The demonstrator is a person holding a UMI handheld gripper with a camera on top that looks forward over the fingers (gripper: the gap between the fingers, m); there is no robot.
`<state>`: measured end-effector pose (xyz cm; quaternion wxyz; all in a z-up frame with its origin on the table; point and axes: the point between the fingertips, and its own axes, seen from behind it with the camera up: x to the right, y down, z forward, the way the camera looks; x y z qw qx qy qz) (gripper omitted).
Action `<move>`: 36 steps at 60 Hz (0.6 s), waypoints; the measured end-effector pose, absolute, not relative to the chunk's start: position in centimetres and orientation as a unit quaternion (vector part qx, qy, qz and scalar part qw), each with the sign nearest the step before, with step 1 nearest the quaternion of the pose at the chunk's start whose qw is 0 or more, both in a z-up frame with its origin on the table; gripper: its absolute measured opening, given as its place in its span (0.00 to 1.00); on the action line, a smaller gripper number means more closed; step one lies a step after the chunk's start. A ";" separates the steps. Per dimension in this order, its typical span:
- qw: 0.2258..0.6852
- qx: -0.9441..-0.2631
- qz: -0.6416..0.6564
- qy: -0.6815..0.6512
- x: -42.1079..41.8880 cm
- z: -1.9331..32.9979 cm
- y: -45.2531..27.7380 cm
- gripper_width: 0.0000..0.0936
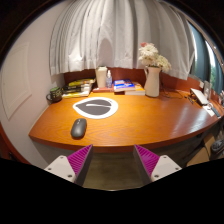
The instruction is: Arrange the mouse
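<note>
Gripper view. We look along the tool (110,163), whose two fingers stand apart with nothing between them; the purple pads (78,159) on their inner faces are bare. Both fingertips sit short of the near edge of the bench (150,125), a curved wooden top of orange-brown tone.

We find the mouse (78,127), dark grey, lying on the bench just beyond the left finger and close to the near edge, untouched by the tool. Further back and slightly to the right of it lies a round white mat (95,106) bearing a dark leaf-shaped mark; mouse and mat are near each other but apart.

Along the far side of the bench we note a stack of books (77,89) at the left, a pale cylindrical container (102,77) standing upright beside it, and a blue book (127,86) lying flat next to that. To the right stands a white vase (152,80) holding pale flowers (149,53). At the far right end of the bench rests a light-coloured object (200,96) whose nature we cannot tell. White curtains (110,35) hang behind the whole arrangement.
</note>
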<state>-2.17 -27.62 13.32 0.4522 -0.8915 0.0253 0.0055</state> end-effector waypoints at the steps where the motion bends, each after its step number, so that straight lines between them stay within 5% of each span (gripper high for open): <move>1: 0.448 -0.893 0.011 0.022 -3.1 13.1 -27.4 0.87; 13: 0.414 -0.908 0.051 -0.027 -11.4 11.8 -24.2 0.88; 28: 0.404 -0.912 0.055 -0.036 -14.0 14.1 -16.0 0.89; 36: 0.403 -0.914 0.036 -0.032 -11.9 16.8 -11.7 0.79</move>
